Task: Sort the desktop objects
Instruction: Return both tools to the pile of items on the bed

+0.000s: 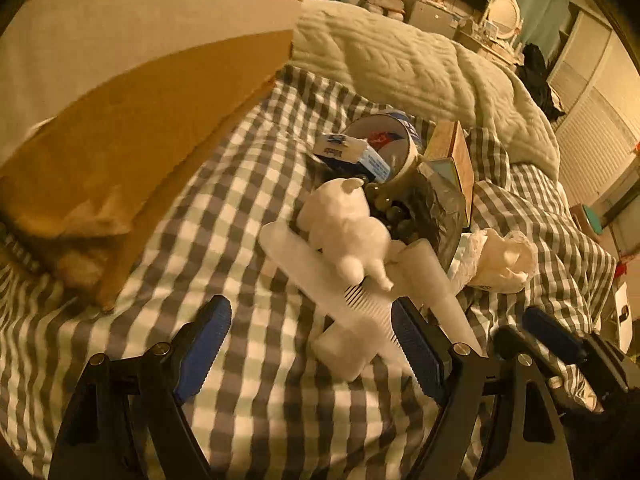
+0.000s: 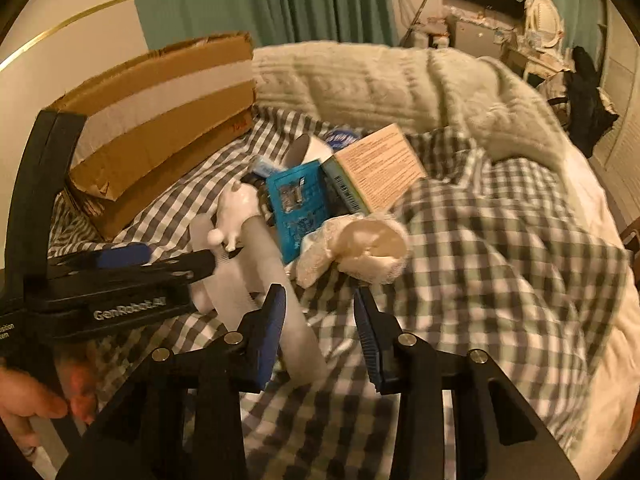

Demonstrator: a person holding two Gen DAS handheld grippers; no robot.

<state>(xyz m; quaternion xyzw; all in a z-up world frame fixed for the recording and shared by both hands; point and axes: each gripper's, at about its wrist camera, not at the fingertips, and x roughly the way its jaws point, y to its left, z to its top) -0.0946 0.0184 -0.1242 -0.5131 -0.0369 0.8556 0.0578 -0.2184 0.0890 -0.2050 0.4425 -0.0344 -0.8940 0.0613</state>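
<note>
Hovering low over a heap of small things dumped on the checked bedspread (image 1: 248, 184), with no desk anywhere in view. Left claw (image 1: 312, 344) spread wide, empty, one pad touching or just beside the white comb (image 1: 360, 312) that lies under the white pig figurine (image 1: 344, 224); judged to be lining up on the comb or the pig, which one cannot be told. Right claw (image 2: 320, 332) part open, nothing pinched, its left finger just in front of a pale tube (image 2: 288, 320), pointing toward the crumpled cream cloth (image 2: 360, 252); probably set for a narrower thing than its partner. Piled together, so likely tipped out for sorting: a mug (image 1: 394, 144) lying on its side with its mouth facing the left camera, contents too dark to name; a small blue and white box (image 1: 352, 156) leaning at its rim; a tan printed box (image 2: 380, 164) propped against a teal packet (image 2: 300, 204). Open cardboard carton (image 2: 160, 120) standing near the heap, flap raised, inside hidden from both views; judged the likely bin for sorted items. Nothing lifted yet, so sorting seems barely begun.
</note>
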